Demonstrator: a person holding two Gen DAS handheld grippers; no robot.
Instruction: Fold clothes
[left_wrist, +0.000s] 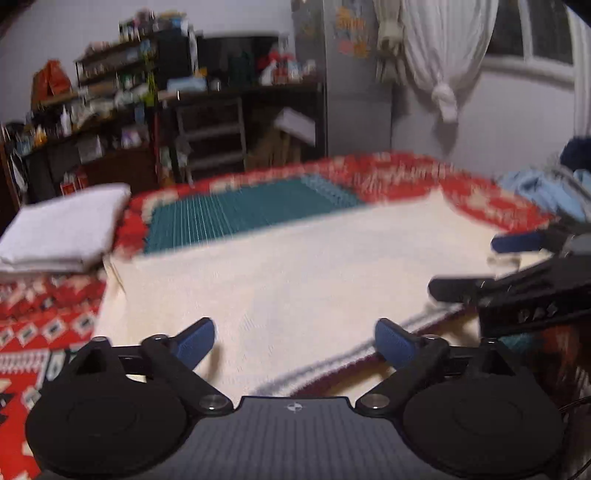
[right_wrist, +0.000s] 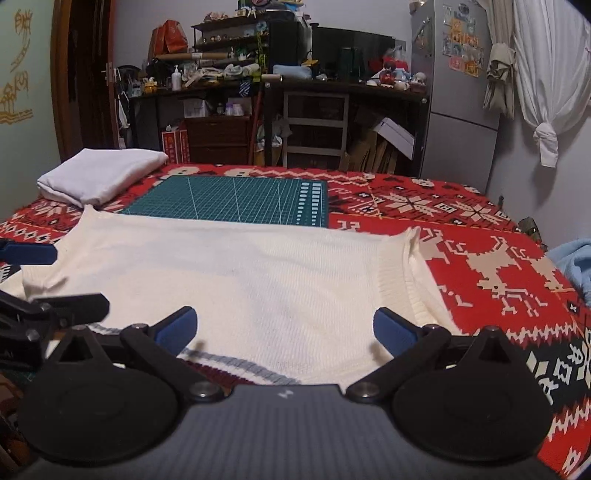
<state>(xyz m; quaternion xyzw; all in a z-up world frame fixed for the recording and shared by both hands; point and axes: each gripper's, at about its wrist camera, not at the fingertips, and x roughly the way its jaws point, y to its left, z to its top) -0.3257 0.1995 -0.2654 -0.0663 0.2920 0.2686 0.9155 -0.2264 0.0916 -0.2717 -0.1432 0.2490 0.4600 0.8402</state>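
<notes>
A cream knitted sweater (right_wrist: 240, 273) lies flat on the red patterned table cover, its near hem striped grey and dark red. It also shows in the left wrist view (left_wrist: 295, 280), which is blurred. My right gripper (right_wrist: 284, 330) is open and empty, just above the sweater's near edge. My left gripper (left_wrist: 295, 341) is open and empty over the near edge too. The right gripper's fingers (left_wrist: 517, 243) show at the right of the left wrist view. The left gripper's fingers (right_wrist: 74, 302) show at the left of the right wrist view.
A folded white cloth (right_wrist: 99, 175) lies at the far left of the table. A green cutting mat (right_wrist: 236, 199) lies beyond the sweater. Light blue clothes (right_wrist: 572, 262) sit at the right edge. Shelves, a fridge and a tied curtain stand behind the table.
</notes>
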